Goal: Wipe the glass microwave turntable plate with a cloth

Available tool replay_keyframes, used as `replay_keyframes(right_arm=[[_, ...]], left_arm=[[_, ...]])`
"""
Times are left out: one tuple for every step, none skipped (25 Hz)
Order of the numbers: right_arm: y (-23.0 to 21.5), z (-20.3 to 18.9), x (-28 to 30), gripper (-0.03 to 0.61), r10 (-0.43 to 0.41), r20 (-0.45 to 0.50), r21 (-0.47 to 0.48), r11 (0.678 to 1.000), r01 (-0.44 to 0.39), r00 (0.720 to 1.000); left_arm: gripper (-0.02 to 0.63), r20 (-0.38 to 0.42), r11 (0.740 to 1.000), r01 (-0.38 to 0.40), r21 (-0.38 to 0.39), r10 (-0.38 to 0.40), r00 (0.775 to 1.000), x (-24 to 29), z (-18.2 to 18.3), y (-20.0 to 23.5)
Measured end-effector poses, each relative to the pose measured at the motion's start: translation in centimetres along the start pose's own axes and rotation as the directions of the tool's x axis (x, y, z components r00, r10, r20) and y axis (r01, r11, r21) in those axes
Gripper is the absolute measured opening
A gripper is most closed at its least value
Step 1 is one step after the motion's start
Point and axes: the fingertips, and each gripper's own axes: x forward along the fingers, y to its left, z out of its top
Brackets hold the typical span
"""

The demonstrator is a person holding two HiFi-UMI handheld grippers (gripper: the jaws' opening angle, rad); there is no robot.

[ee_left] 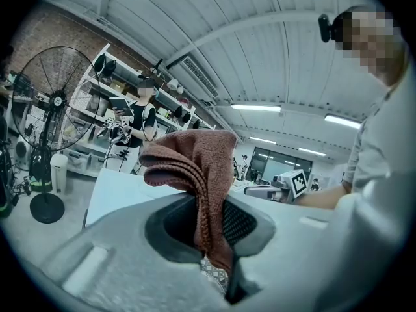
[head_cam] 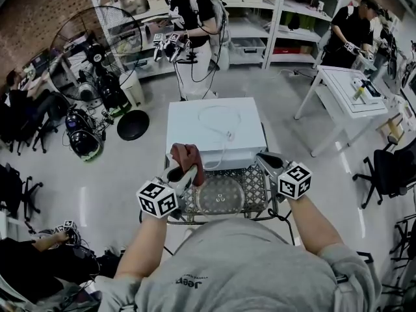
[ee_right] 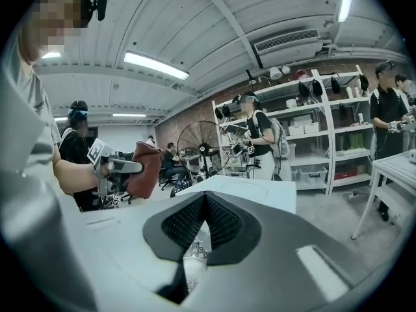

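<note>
The round glass turntable plate (head_cam: 221, 195) lies flat in a wire basket (head_cam: 257, 179) just in front of me. Behind the basket stands a white microwave (head_cam: 214, 132) with a cable on top. My left gripper (head_cam: 184, 172) is shut on a folded reddish-brown cloth (head_cam: 187, 156), held above the plate's left rim. In the left gripper view the cloth (ee_left: 195, 168) hangs out between the pads and droops over the tips. My right gripper (head_cam: 265, 160) hovers over the basket's right side, jaws shut with nothing in them. From the right gripper view, the cloth (ee_right: 144, 169) shows in the left gripper (ee_right: 123, 166).
A person (head_cam: 192, 25) with grippers stands behind the microwave. A large floor fan (head_cam: 97, 44) and cluttered gear sit at the back left. A white table (head_cam: 351, 90) stands at the right, with shelves along the back wall and office chairs at both sides.
</note>
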Motion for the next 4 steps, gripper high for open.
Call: replay_keyframes(right_arm=[[0.05,-0.11,-0.08,0.009,0.0,-0.001,0.0,1.0,0.0,1.0],[0.1,-0.21,-0.15,0.009,0.0,-0.002,-0.001,1.0,0.0,1.0],[0.15,-0.3,-0.2,0.009,0.001,-0.003,-0.001,1.0,-0.001,1.0],[0.21,-0.38,-0.25,0.009,0.001,-0.003,-0.002,1.0,-0.001,1.0]], left_arm=[[0.061,0.0,1.0,0.001,0.001,-0.001,1.0,-0.02,-0.08,-0.11],[0.061,-0.001,1.0,0.003,0.002,-0.003,1.0,-0.04,-0.16,-0.22],[0.061,-0.001,1.0,0.004,0.003,-0.004,1.0,-0.07,-0.24,-0.31],[0.061,-0.001,1.0,0.005,0.004,-0.005,1.0,-0.09,-0.31,-0.39]])
